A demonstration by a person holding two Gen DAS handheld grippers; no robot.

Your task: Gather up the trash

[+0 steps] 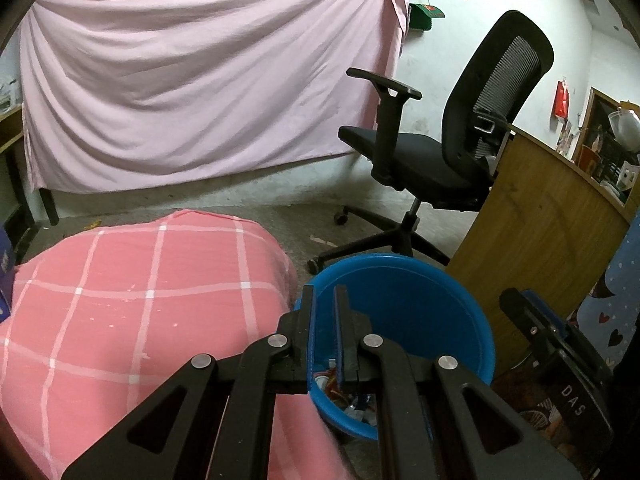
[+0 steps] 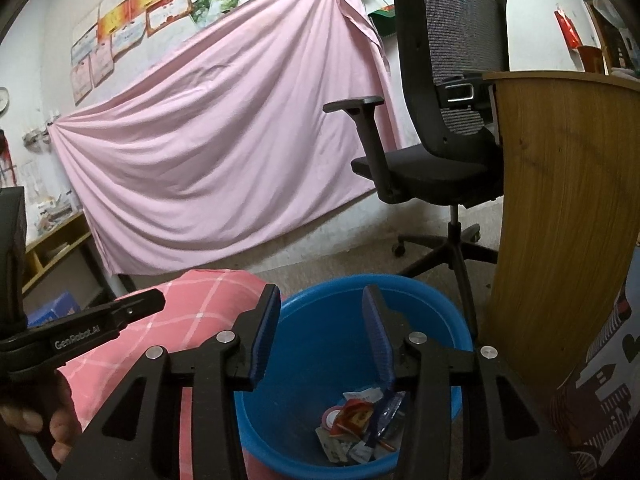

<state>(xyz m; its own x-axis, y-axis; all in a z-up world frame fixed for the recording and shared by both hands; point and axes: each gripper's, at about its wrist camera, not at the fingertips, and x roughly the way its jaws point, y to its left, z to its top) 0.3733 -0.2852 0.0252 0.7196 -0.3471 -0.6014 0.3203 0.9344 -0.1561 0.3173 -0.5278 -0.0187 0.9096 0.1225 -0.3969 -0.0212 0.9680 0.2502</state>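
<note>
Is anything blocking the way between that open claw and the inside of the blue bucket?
Nothing visible does. The right gripper hangs open and empty right above the blue bucket, whose mouth has no lid. The wrappers lie at the bottom. The pink checked bedding lies beside the bucket, not over it.

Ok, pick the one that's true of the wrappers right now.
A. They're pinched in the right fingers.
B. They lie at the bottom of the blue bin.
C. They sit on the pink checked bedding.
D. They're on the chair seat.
B: the wrappers lie in a heap at the bottom of the blue bin, while the right gripper stands open and empty above them.
</note>
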